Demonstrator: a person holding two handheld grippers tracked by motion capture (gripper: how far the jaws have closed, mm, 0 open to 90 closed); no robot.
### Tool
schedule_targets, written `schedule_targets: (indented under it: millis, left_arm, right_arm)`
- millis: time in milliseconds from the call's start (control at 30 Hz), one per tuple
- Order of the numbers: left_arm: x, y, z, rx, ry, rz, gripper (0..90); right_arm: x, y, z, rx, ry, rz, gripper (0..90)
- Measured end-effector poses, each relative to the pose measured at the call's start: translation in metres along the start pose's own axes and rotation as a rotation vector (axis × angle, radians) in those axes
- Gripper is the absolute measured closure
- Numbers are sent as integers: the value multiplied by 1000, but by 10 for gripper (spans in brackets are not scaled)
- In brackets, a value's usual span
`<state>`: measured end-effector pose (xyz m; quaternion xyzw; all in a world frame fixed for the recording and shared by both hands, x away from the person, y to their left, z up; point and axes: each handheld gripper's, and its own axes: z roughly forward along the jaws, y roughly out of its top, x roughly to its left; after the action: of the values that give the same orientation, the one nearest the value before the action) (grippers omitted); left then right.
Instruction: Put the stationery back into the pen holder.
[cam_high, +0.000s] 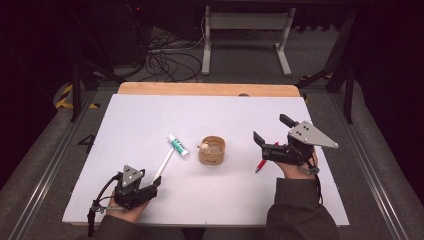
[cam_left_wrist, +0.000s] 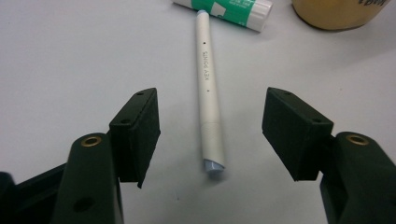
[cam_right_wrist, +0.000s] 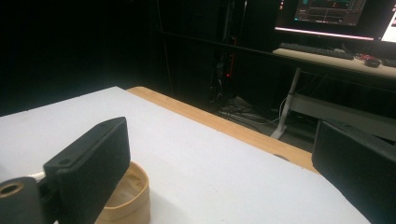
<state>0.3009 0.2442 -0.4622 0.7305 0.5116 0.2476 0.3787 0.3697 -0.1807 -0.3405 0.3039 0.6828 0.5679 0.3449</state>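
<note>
Your left hand-held gripper (cam_left_wrist: 210, 135), near the bench's (cam_high: 150, 115) front left corner, straddles the near end of the white pen (cam_left_wrist: 208, 93) with jaws apart, not touching it. The pen's far end meets a glue stick (cam_left_wrist: 224, 8). Your right hand-held gripper (cam_high: 272, 134) hangs wide and empty beside the wooden cup (cam_high: 212, 150).

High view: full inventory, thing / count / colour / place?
pen: 1, white, near-left on sheet, between left fingers, untouched
glue stick: 1, white-green, at pen's far end
cup: 1, tan, mid-sheet
red pen: 1, red, under right gripper
sheet: 1, white, over table
table: 1, wood, far edge showing
left gripper: 1, black, open, fingers either side of pen
right gripper: 1, black, open, raised right of cup
</note>
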Motion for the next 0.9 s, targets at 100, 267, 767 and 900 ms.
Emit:
schedule_targets:
  millis: [100, 267, 767, 900]
  left_arm:
    - [-2, -1, 3, 23, 22, -2, 409]
    - [-5, -2, 6, 34, 38, -8, 439]
    - [-17, -5, 16, 74, 95, 2, 573]
    - [-16, -5, 17, 72, 96, -3, 586]
  right_arm:
    - [0, 0, 0, 2, 0, 1, 49]
    - [1, 0, 1, 5, -2, 1, 51]
    - [3, 0, 1, 16, -1, -1, 53]
    - [3, 1, 1, 13, -5, 3, 54]
